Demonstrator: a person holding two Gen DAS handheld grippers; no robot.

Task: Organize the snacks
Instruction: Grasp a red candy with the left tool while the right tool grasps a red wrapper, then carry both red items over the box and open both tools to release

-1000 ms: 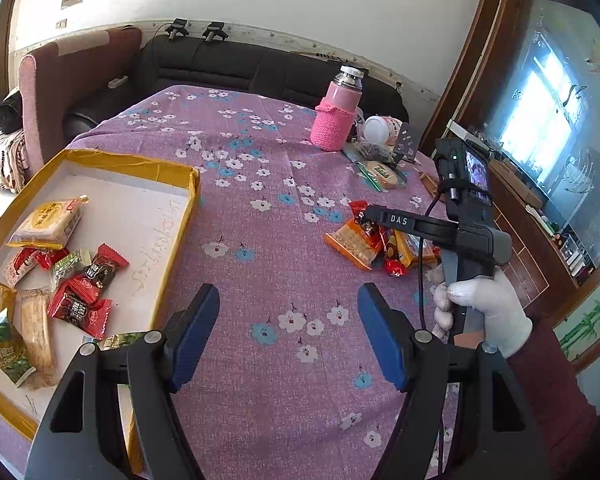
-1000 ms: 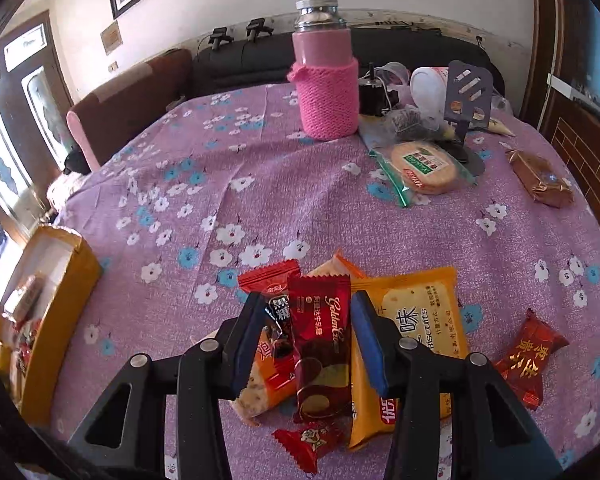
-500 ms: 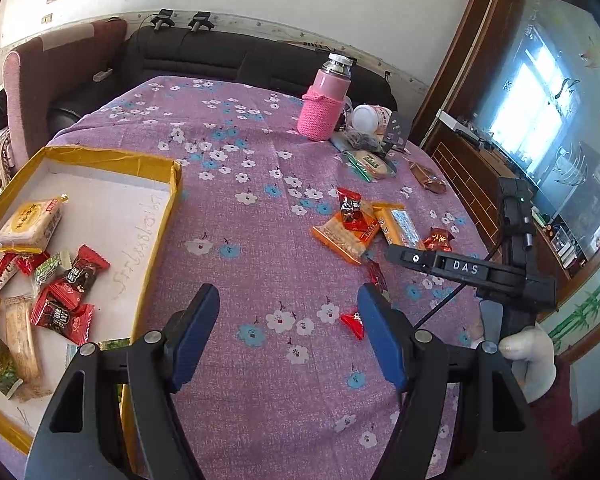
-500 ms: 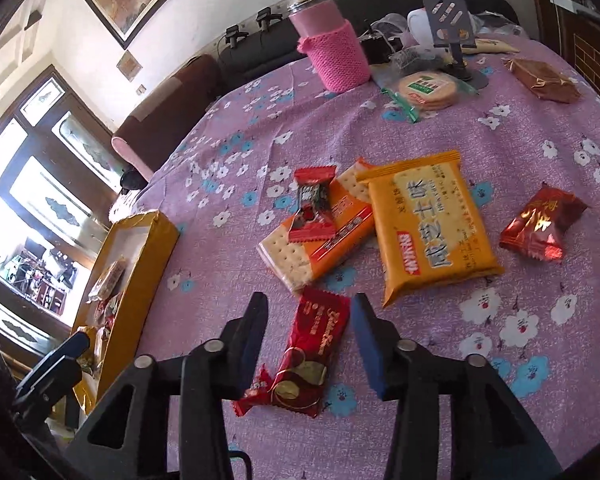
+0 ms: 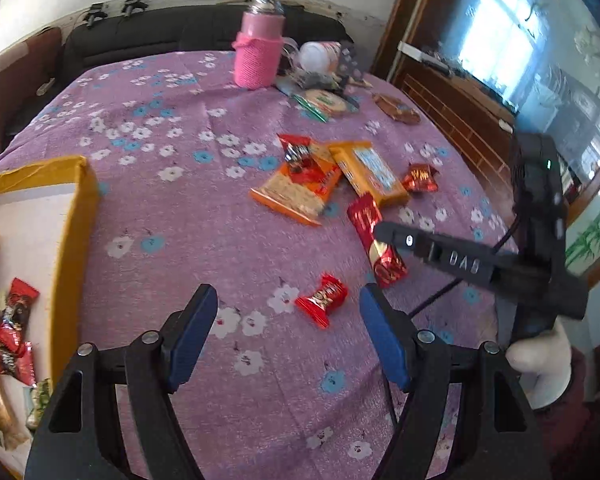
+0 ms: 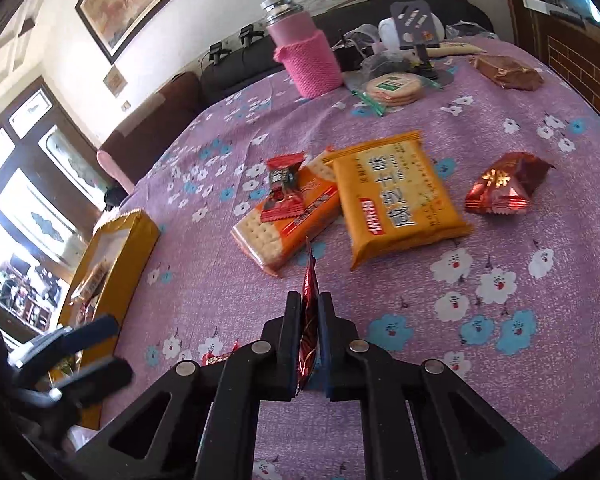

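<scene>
A home living room is indicated: a table covered with a purple floral cloth [image 6: 500,288] is set before a black sofa [image 5: 148,36], 1 framed painting [image 6: 140,0] is hung on the white wall, and a pink knitted-sleeve flask [image 6: 304,52] is stood among household clutter.

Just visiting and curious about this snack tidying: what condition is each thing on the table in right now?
Left hand-held gripper: open, holding nothing.
Right hand-held gripper: shut on the red wafer bar.
Red wafer bar: pinched on edge.
Small red candy: lying loose on the cloth.
Yellow box: open, snacks inside.
Pink bottle: upright, capped.
Cracker packs: flat, sealed.
</scene>
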